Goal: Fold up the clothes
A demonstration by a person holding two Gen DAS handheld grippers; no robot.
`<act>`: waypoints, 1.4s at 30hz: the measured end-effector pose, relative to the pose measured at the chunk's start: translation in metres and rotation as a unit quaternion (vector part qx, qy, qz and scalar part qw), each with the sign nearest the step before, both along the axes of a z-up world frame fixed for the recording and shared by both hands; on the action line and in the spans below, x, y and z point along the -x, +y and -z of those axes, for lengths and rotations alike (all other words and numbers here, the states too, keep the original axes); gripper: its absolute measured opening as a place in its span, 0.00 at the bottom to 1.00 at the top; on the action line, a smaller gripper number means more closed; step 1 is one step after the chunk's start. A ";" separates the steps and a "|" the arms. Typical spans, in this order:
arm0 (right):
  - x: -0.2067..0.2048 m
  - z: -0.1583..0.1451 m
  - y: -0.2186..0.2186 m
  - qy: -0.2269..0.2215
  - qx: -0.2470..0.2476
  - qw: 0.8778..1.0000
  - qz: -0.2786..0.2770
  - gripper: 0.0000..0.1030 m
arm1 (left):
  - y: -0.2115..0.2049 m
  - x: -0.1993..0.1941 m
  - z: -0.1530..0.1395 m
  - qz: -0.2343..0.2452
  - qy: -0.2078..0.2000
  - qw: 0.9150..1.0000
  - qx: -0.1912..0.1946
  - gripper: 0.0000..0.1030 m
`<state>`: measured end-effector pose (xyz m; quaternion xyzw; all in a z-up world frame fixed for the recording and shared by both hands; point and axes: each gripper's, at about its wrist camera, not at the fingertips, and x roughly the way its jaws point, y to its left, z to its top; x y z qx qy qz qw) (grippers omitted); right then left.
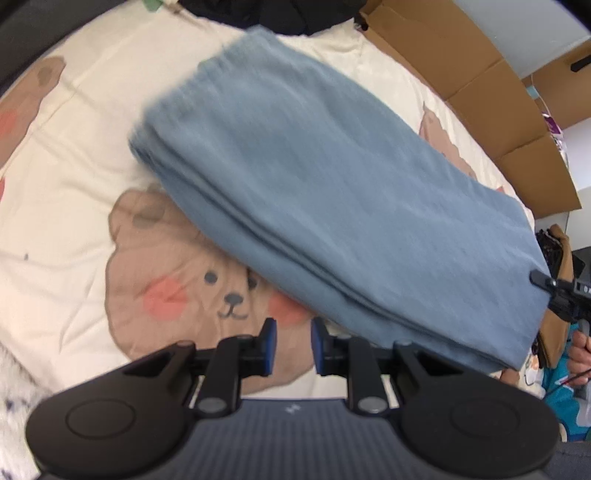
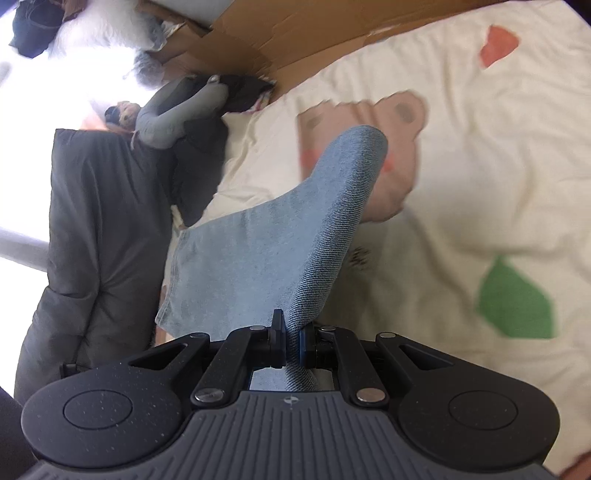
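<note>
From the left wrist view, the left tool is seen with its blue-padded jaws standing a little apart, and nothing is held between them. Just ahead of it and to its right, the folded blue garment is seen in several stacked layers, its near edge passing close over the right-hand finger; whether cloth and finger touch cannot be told. At the garment's far right corner the tip of the right tool is pinched onto the fabric, and part of a hand is seen below it. Under the left tool a cream bedspread is spread, printed with brown bears with pink cheeks; it is lightly wrinkled. Beyond the garment, flattened brown cardboard is seen along the bed's edge, and dark clothing lies at the far end.

From the right wrist view, the right tool is closed tightly on the blue garment, a rolled fold of twill-textured denim being clamped between its pads. The cloth is lifted ahead of the tool in a rounded ridge, with a flat panel hanging to the tool's left. The bedspread lies ahead and to the right, somewhat blurred, with bear, green and red prints. To the tool's left, a dark grey padded item, possibly a jacket, is seen, with a grey sleeve-like piece beyond it, cardboard past that, and strong white light at the far left.
</note>
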<state>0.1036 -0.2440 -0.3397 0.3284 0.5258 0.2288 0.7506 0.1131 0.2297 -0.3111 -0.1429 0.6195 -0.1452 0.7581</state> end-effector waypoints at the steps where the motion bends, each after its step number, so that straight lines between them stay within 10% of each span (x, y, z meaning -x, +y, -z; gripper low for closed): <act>1: -0.001 -0.002 -0.007 0.001 0.004 1.000 0.001 0.04 | -0.001 -0.004 -0.004 0.001 -0.004 1.000 0.000 0.20; 18: -0.032 -0.022 -0.112 0.010 0.052 0.998 0.017 0.04 | -0.046 -0.054 -0.032 0.030 -0.046 0.998 0.016 0.20; 27: -0.050 0.028 -0.139 0.061 0.087 0.994 0.004 0.05 | -0.049 -0.052 -0.035 0.044 -0.045 0.998 -0.004 0.20; 42: -0.033 0.044 -0.162 0.075 0.078 0.994 0.019 0.36 | -0.085 -0.081 -0.059 0.094 -0.074 0.992 -0.039 0.29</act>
